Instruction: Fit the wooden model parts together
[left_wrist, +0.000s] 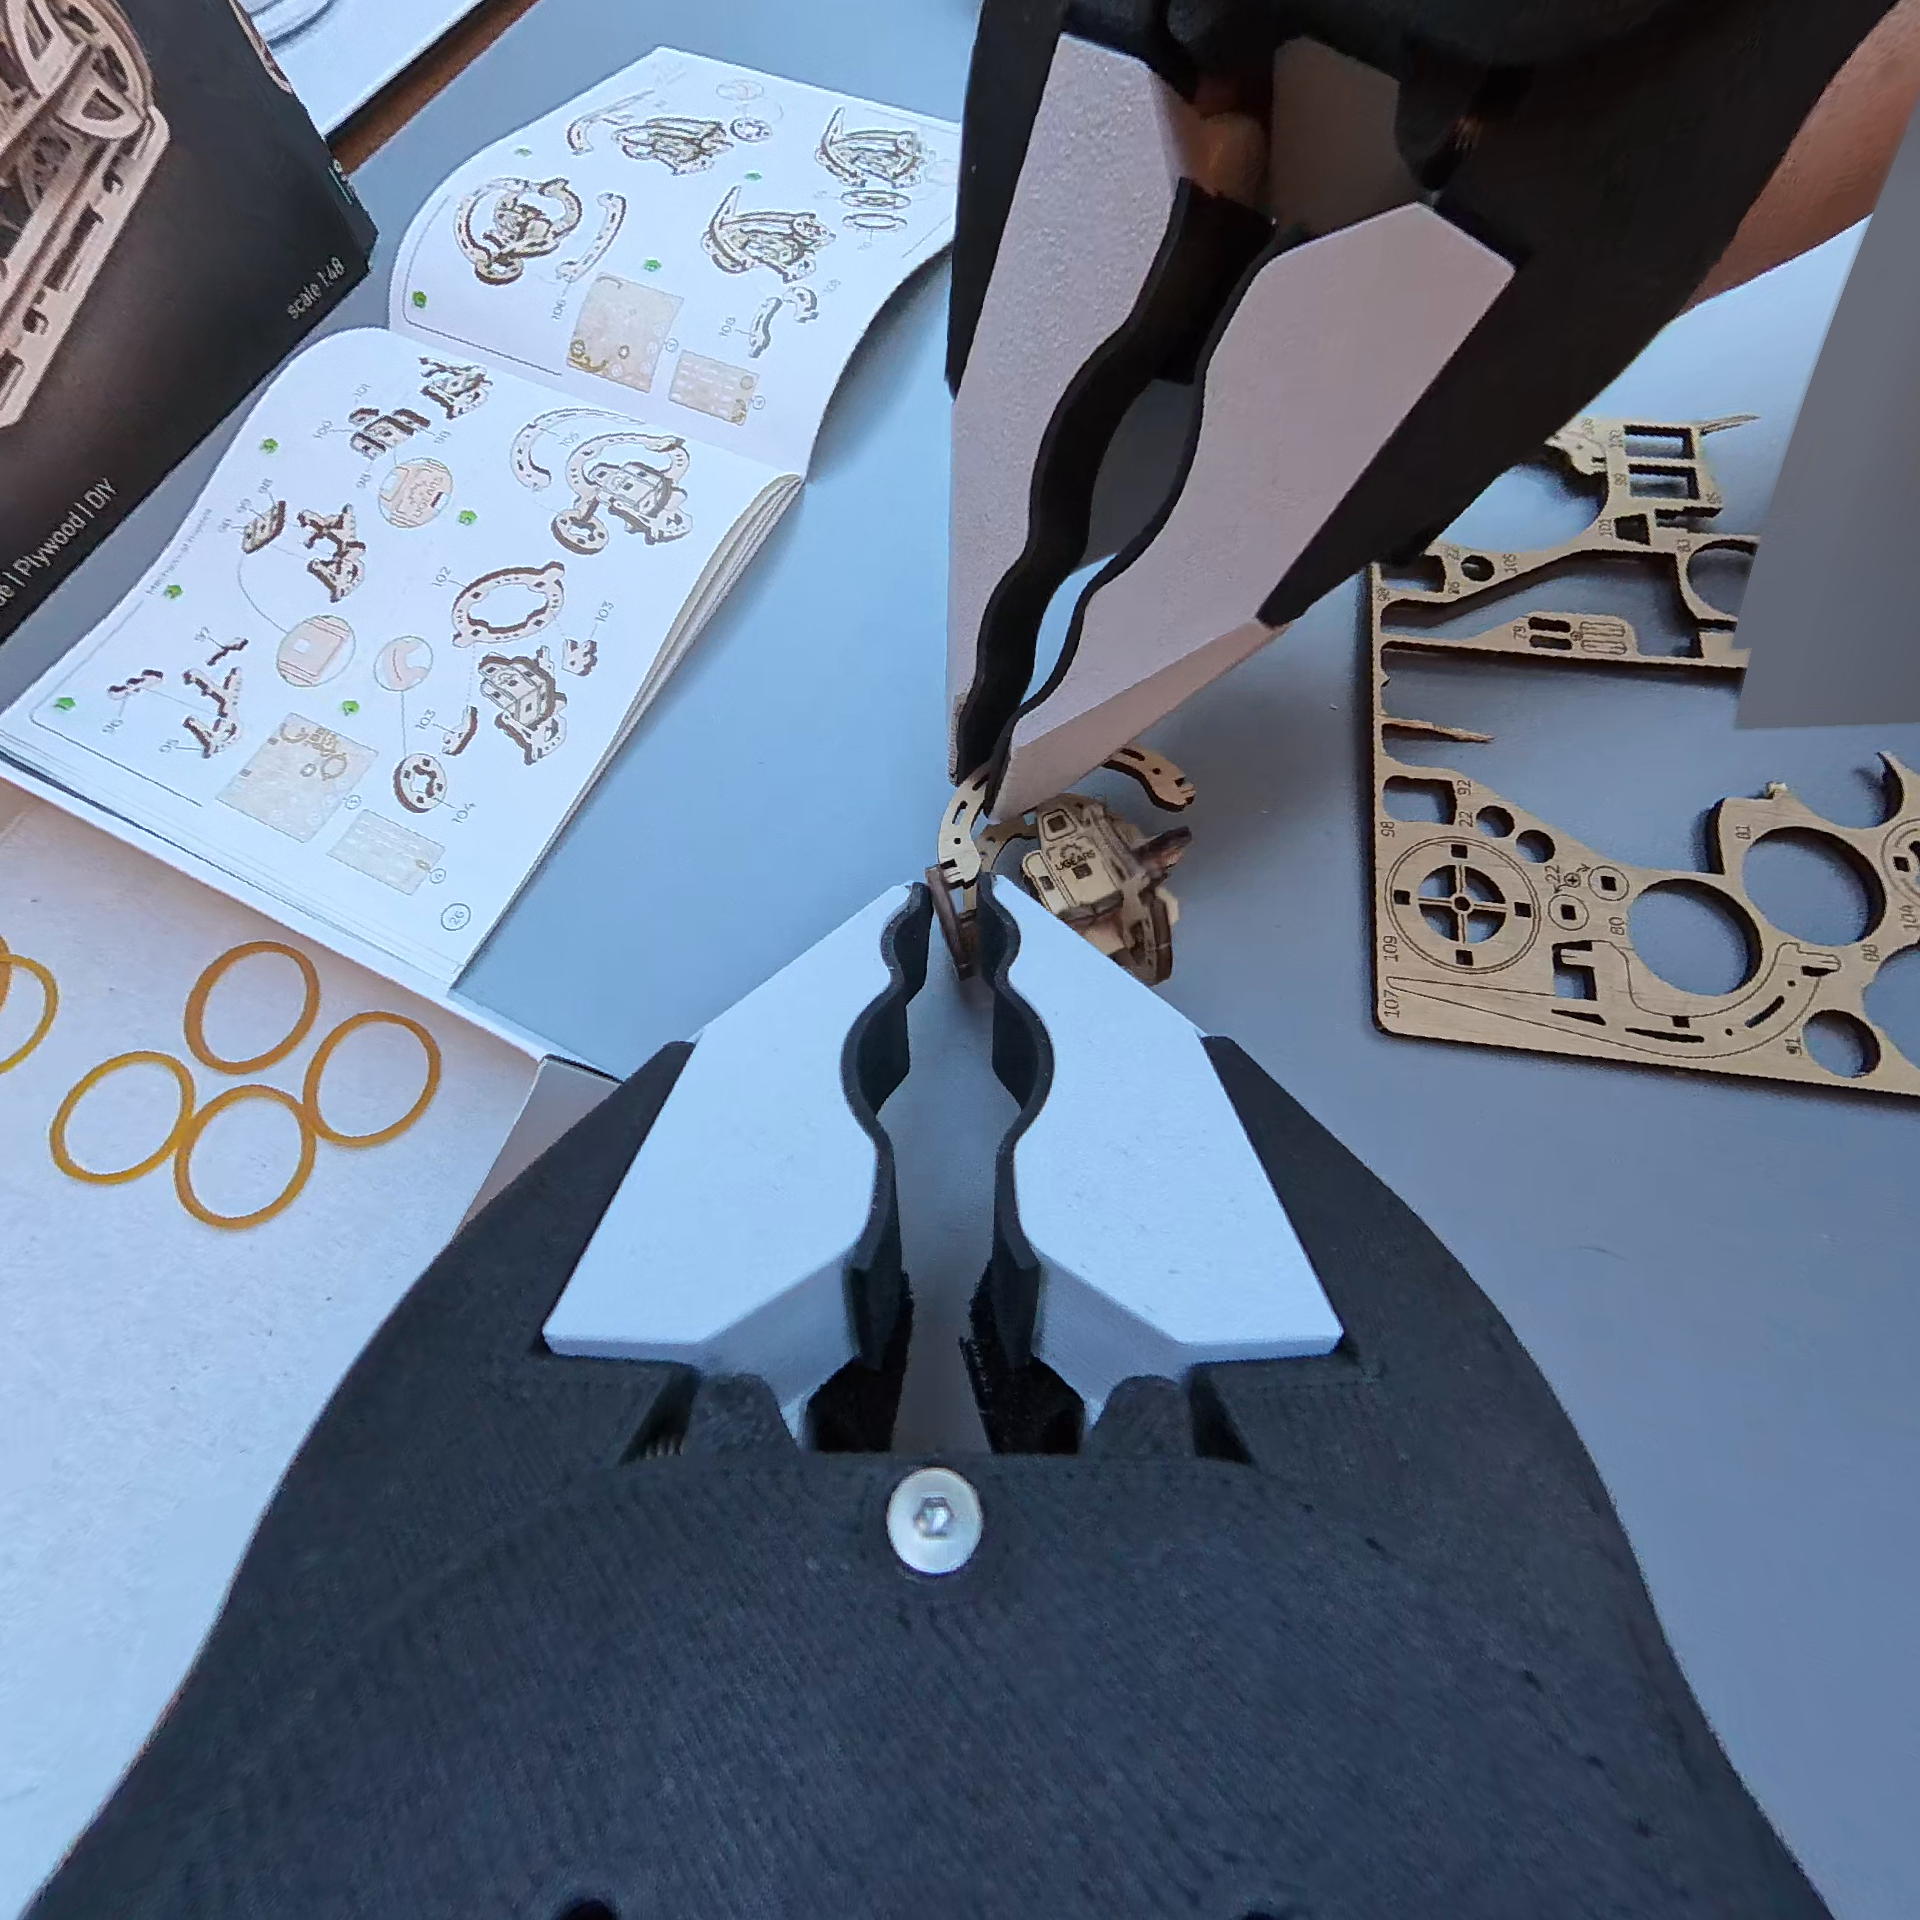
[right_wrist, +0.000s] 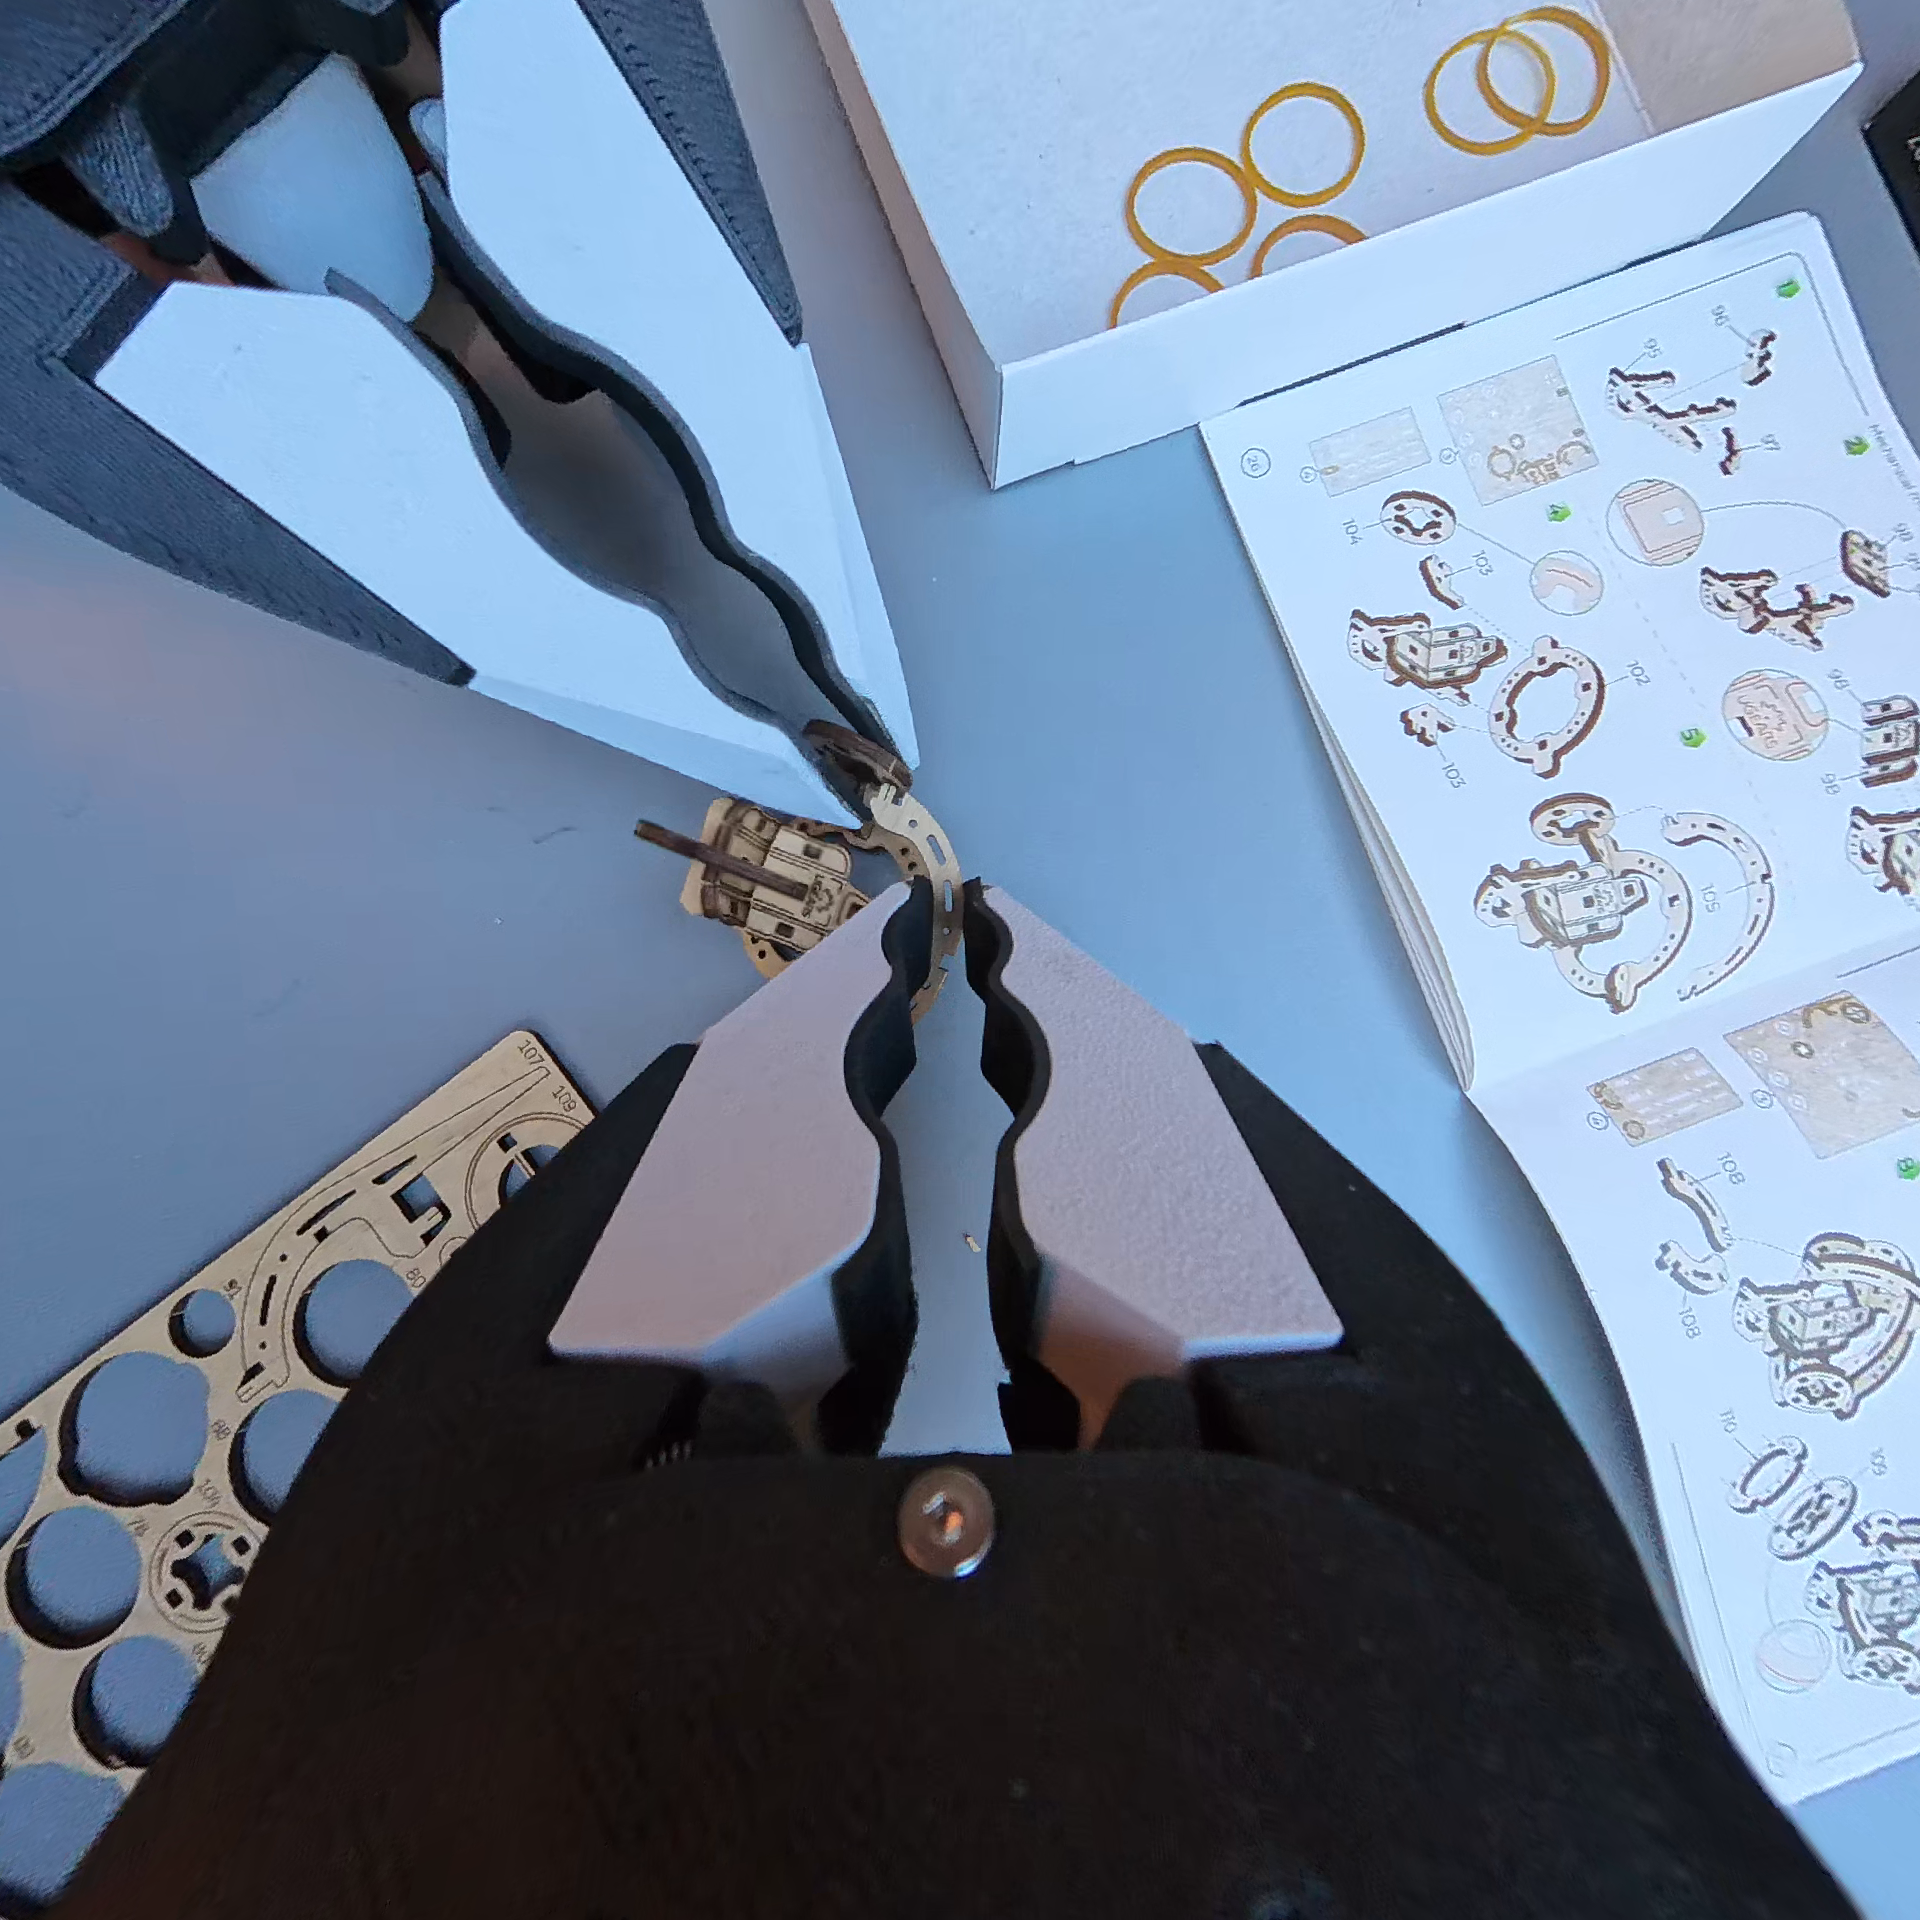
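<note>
A: Left hand-held gripper (left_wrist: 954, 902) nearly closed, tips pinching a small dark round wooden piece (right_wrist: 847, 750) at one end of the arc. Right hand-held gripper (right_wrist: 940, 902) also nearly closed, clamped flat on the curved slotted wooden arc (right_wrist: 925, 862). Both parts held just above the grey tabletop (right_wrist: 260, 727), well in from any edge, right beside the small wooden model body (right_wrist: 774, 883) lying on it.

B: Risks?

A: Thin plywood, so too much squeeze or twist probably snaps the arc at a slot. Tab pushed in at an angle likely jams or splits. Grip only at the very tips, so a slip could drop the dark piece beside the model body. Could also knock that body aside.

B: Direction of the arc?

A: In the right wrist view, bowed, bulging toward the open instruction booklet (right_wrist: 1558, 831). Long axis running from the right tips up toward the left tips, tabbed end meeting the dark piece. Flat face roughly upright between the pads. Far end hidden inside the right fingers.

B: Other clutter?

A: Punched-out plywood sheet (left_wrist: 1621, 904) near, rubber bands (left_wrist: 255, 1081) well apart.
</note>
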